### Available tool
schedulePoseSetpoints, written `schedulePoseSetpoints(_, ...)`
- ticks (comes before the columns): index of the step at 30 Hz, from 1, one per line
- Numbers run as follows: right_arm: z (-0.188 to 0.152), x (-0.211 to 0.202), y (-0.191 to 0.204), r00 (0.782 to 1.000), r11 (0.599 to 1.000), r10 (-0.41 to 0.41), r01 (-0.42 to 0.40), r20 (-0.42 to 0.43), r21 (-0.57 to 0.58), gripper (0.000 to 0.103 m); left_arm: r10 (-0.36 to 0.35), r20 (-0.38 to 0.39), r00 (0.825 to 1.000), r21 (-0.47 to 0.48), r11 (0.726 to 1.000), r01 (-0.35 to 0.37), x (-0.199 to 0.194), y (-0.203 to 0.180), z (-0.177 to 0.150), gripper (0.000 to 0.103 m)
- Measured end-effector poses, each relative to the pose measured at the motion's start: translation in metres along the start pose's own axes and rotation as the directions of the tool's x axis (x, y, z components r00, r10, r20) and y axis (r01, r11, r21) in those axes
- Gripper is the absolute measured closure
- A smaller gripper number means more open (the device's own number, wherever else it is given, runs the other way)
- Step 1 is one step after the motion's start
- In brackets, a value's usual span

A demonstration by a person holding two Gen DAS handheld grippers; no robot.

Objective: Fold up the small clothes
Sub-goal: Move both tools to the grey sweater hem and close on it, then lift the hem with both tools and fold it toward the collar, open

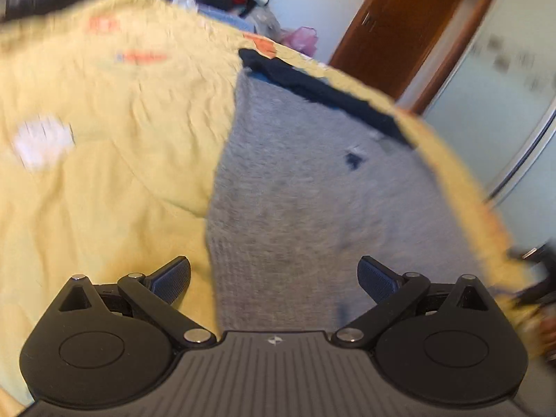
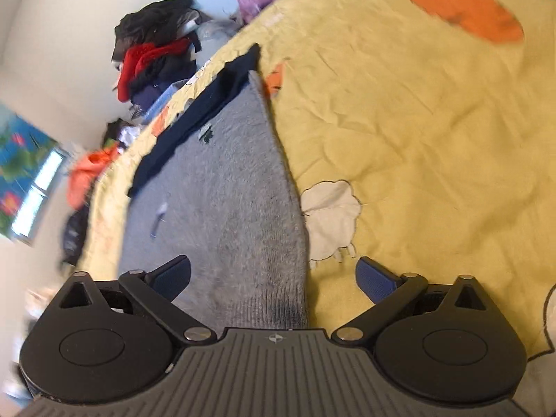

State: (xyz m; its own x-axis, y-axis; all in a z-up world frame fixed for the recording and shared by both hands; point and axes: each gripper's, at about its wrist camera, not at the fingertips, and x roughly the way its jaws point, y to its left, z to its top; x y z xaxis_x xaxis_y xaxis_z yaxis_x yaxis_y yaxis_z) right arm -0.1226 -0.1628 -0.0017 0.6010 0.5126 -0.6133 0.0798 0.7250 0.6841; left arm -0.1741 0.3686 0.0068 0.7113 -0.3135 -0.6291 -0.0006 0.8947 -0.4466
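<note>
1. My left gripper (image 1: 274, 279) is spread wide with nothing in it, over the ribbed hem of the grey sweater (image 1: 312, 191).
2. My right gripper (image 2: 272, 279) is wide open too and empty, over the same hem's side edge.
3. The sweater lies flat on the yellow bedspread (image 2: 417, 121), its dark collar (image 2: 194, 114) toward the bed's far edge.
4. A clothes pile (image 2: 156, 52) sits beyond that edge.

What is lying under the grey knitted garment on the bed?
The grey garment rests on a yellow quilt. A dark navy cloth shows along its far edge, seemingly partly tucked beneath. How far it reaches underneath, and anything else there, is covered.
</note>
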Motion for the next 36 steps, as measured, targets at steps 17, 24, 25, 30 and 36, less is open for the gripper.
schedulePoseSetpoints(17, -0.004, 0.027, 0.000, 0.921, 0.960, 0.276, -0.248, -0.277, 0.131, 0.013, -0.379, -0.050, 0.924, -0.379, 0.863, 0.333, 0.022, 0.047, 0.025, 0.012)
schedulePoseSetpoints(24, -0.002, 0.027, -0.006, 0.912, 0.952, 0.297, -0.261, -0.285, 0.157, 0.023, -0.356, -0.123, 0.926, -0.365, 0.884, 0.292, 0.027, 0.047, 0.021, 0.035)
schedulePoseSetpoints(25, -0.002, 0.027, -0.007, 0.912, 0.953, 0.297, -0.262, -0.284, 0.156, 0.024, -0.355, -0.125, 0.927, -0.364, 0.885, 0.290, 0.027, 0.047, 0.021, 0.035)
schedulePoseSetpoints(30, -0.001, 0.025, -0.012, 0.908, 0.951, 0.302, -0.266, -0.291, 0.155, 0.028, -0.337, -0.141, 0.931, -0.331, 0.902, 0.276, 0.028, 0.042, 0.020, 0.041)
schedulePoseSetpoints(36, -0.001, 0.024, -0.026, 0.919, 0.959, 0.271, -0.230, -0.288, 0.168, 0.056, -0.306, -0.172, 0.936, -0.310, 0.919, 0.243, 0.032, 0.040, 0.020, 0.064)
